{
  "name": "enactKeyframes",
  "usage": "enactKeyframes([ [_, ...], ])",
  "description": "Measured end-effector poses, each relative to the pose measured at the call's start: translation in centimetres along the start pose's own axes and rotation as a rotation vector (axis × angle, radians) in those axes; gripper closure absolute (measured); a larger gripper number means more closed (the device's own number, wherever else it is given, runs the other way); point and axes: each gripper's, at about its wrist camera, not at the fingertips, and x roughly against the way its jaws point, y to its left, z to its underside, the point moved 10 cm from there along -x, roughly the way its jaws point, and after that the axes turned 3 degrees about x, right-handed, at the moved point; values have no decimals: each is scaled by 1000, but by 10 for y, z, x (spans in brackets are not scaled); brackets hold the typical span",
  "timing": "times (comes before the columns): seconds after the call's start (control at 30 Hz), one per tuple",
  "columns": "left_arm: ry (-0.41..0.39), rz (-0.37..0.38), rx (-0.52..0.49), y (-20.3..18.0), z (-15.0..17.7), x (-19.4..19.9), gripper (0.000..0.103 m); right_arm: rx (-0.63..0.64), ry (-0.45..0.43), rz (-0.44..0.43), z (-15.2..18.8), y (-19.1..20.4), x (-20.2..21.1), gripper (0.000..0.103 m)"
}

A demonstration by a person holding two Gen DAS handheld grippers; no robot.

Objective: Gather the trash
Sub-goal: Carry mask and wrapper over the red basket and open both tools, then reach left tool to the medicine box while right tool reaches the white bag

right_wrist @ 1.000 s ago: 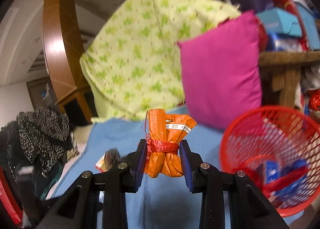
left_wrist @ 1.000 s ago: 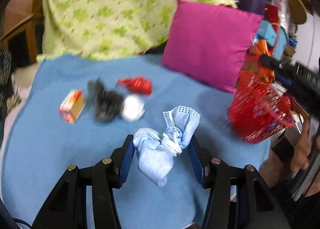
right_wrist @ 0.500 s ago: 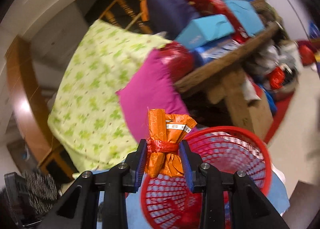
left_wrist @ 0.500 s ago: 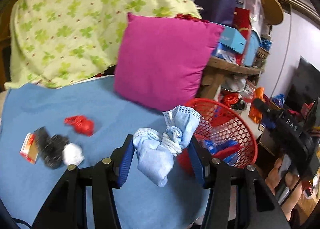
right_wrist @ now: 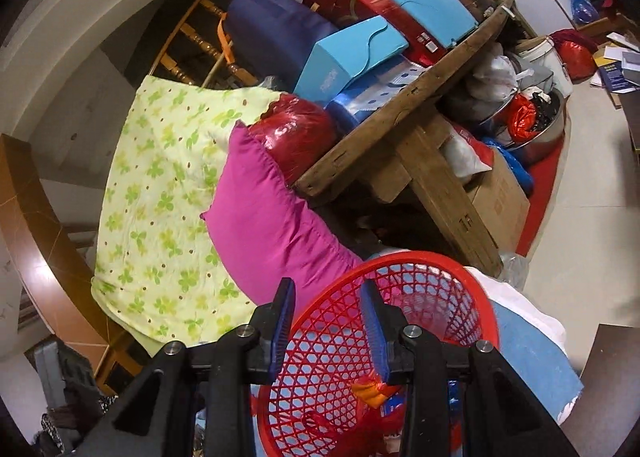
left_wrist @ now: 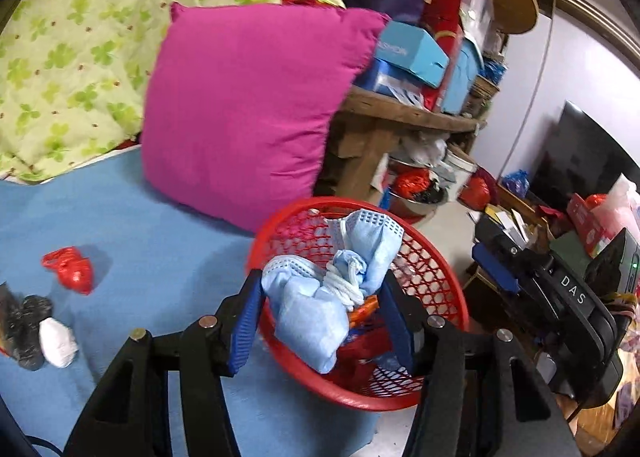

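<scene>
My left gripper (left_wrist: 322, 299) is shut on a knotted blue face mask (left_wrist: 320, 297) and holds it over the red mesh basket (left_wrist: 448, 289) at the bed's right edge. My right gripper (right_wrist: 328, 321) is open and empty above the same red basket (right_wrist: 460, 281). The orange wrapper bundle (right_wrist: 370, 391) lies inside the basket, and a bit of the orange wrapper (left_wrist: 362, 309) shows behind the mask. A red crumpled wrapper (left_wrist: 70, 269), a black wad (left_wrist: 24, 329) and a white wad (left_wrist: 58, 341) lie on the blue bed cover at the left.
A magenta pillow (left_wrist: 248, 105) leans behind the basket against a green-patterned quilt (left_wrist: 72, 37). A wooden shelf (left_wrist: 404, 113) stacked with boxes stands to the right. The right gripper's body (left_wrist: 560, 297) shows beside the basket.
The right gripper opened and dropped the orange wrapper bundle into the basket. The left gripper swung right with the mask to a spot over the basket.
</scene>
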Motion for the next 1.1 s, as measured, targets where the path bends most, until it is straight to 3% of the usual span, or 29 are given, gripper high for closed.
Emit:
enactKeyframes([
  [0.27, 2, 57, -54, -18, 5, -9, 28, -1, -12, 26, -2, -3, 2, 66],
  [0.57, -26, 28, -56, 4, 25, 12, 27, 86, -31, 13, 4, 22, 5, 66],
  [0.9, -62, -202, 34, 123, 94, 67, 27, 283, -90, -36, 22, 85, 13, 66],
  [1.1, -107, -339, 143, 204, 110, 109, 27, 390, -33, -123, 69, 147, -1, 65],
])
